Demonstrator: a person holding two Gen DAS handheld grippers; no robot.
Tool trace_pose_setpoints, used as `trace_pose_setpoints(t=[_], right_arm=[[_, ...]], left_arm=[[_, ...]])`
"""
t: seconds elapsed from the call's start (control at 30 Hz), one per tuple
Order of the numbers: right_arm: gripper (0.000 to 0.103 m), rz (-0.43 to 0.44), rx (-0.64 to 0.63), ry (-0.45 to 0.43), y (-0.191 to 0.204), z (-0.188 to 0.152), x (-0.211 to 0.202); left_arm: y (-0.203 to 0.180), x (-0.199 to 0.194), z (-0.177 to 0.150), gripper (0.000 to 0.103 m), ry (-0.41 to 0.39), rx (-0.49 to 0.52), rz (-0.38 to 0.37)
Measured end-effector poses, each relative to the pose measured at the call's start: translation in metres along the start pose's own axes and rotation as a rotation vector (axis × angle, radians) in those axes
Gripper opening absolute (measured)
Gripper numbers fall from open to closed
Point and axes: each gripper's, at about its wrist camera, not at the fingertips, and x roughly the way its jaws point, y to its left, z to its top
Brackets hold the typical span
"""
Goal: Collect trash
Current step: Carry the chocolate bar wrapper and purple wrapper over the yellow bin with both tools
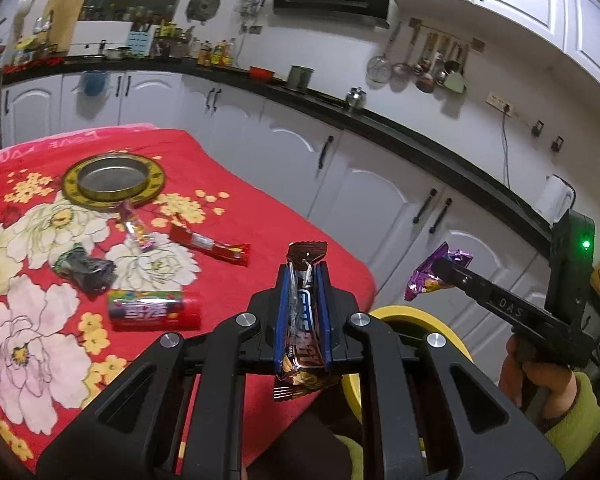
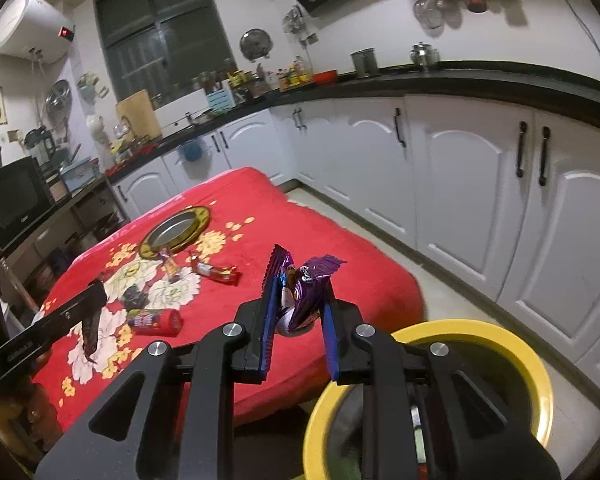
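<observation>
My left gripper (image 1: pixel 305 276) is shut on a brown chocolate bar wrapper (image 1: pixel 305 320), held above the edge of the red floral table (image 1: pixel 260 216). My right gripper (image 2: pixel 298 284) is shut on a crumpled purple wrapper (image 2: pixel 310 292), which also shows in the left wrist view (image 1: pixel 428 276), above the floor beside the table. A yellow-rimmed trash bin (image 2: pixel 532 364) stands below the right gripper; its rim shows in the left wrist view (image 1: pixel 404 314). On the table lie a red wrapper (image 1: pixel 212 246), a red candy tube (image 1: pixel 156 310), a dark crumpled wrapper (image 1: pixel 86 268) and a small clear wrapper (image 1: pixel 136 230).
A round metal tin with a gold rim (image 1: pixel 114 180) sits at the far side of the table. White cabinets (image 2: pixel 480 184) under a black counter run along the right. A microwave (image 2: pixel 12 200) stands on a shelf to the left.
</observation>
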Motion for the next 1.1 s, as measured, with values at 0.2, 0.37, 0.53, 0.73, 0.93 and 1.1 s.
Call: trace_pose_setpoints(t=[0.2, 0.37, 0.53, 0.73, 0.93, 1.1], right_arm=[[0.02, -0.034, 0.009, -0.021, -0.017, -0.002, -0.014], [0.02, -0.063, 0.026, -0.029, -0.031, -0.006, -0.025], [0.02, -0.093, 0.043, -0.031, -0.048, -0.01, -0.034], [0.02, -0.128, 0.058, -0.028, -0.065, -0.017, -0.045], [0.02, -0.163, 0.08, -0.02, -0.082, -0.026, -0.053], [0.02, -0.188, 0.096, -0.013, -0.094, -0.034, -0.059]], left_arm=[[-0.022, 0.008, -0.003, 0.008, 0.019, 0.043, -0.032], [-0.039, 0.015, -0.008, 0.008, 0.04, 0.077, -0.058], [-0.056, 0.023, -0.012, 0.008, 0.059, 0.114, -0.083], [-0.073, 0.033, -0.019, 0.008, 0.086, 0.15, -0.113], [-0.091, 0.046, -0.026, 0.008, 0.116, 0.176, -0.149], [-0.105, 0.059, -0.03, 0.008, 0.137, 0.197, -0.173]])
